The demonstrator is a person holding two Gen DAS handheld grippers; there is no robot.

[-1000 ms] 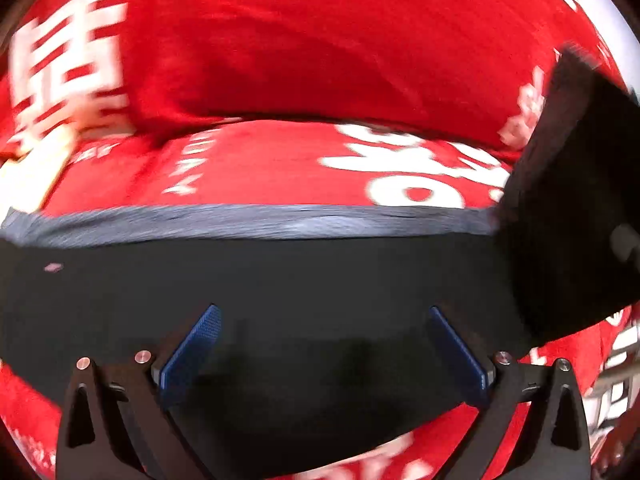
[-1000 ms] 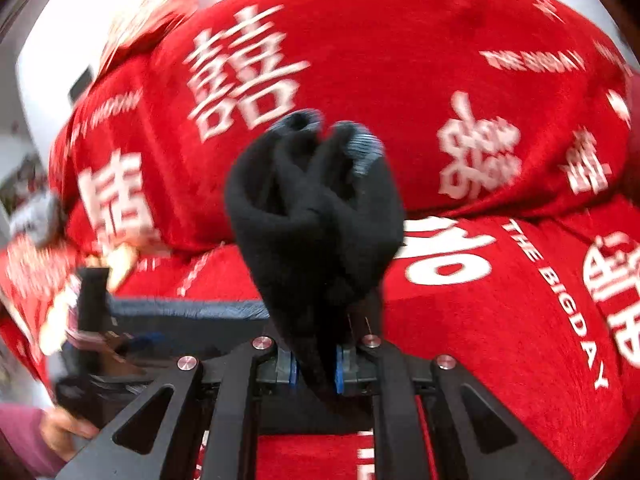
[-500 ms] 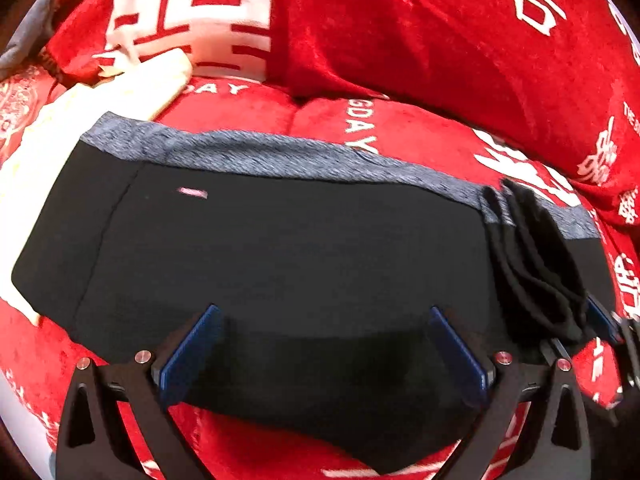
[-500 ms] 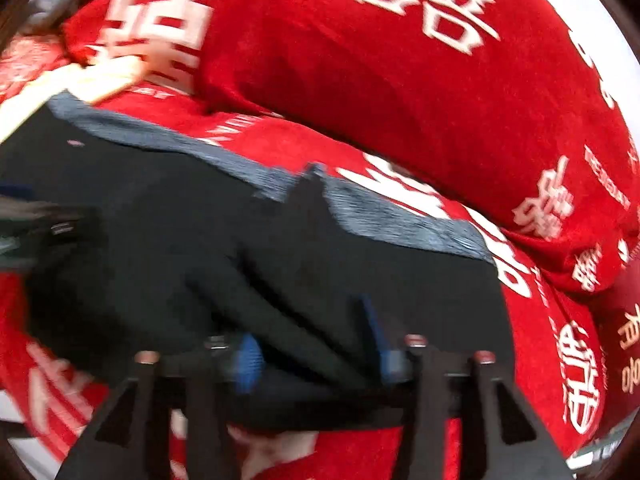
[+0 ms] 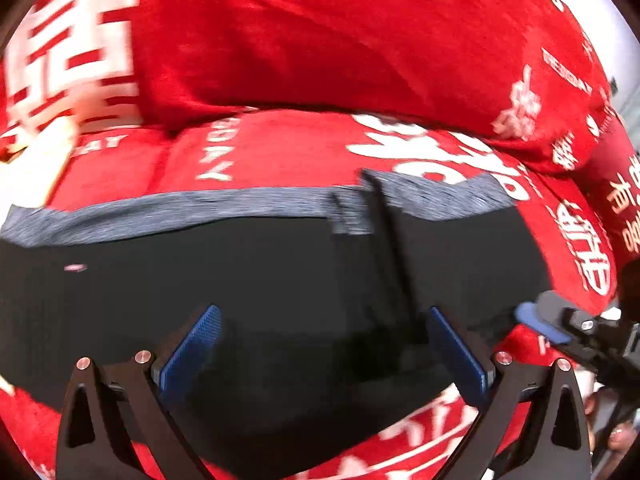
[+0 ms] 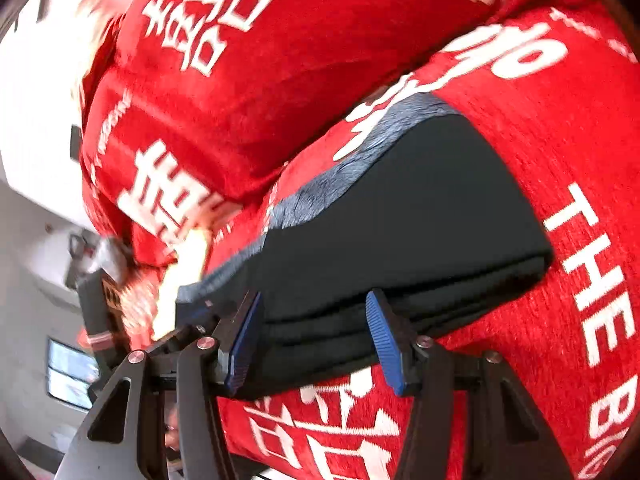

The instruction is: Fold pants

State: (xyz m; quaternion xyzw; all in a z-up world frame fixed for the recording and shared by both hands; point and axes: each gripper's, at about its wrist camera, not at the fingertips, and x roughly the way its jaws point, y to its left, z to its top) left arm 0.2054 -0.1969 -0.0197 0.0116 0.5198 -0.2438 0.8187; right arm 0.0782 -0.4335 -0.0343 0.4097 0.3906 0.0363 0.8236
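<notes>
Your left tool (image 5: 322,354) gapes wide over the folded black pants (image 5: 256,280) at frame centre; your right tool (image 6: 316,338) stands half-open, gripping nothing.

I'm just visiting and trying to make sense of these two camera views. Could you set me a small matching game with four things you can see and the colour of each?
Things:
1. pants
2. waistband
3. bed cover
4. pads on the right gripper

Colours:
A. blue
B. red with white lettering
C. black
D. mottled grey

Pairs: 1-C, 2-D, 3-B, 4-A
</notes>
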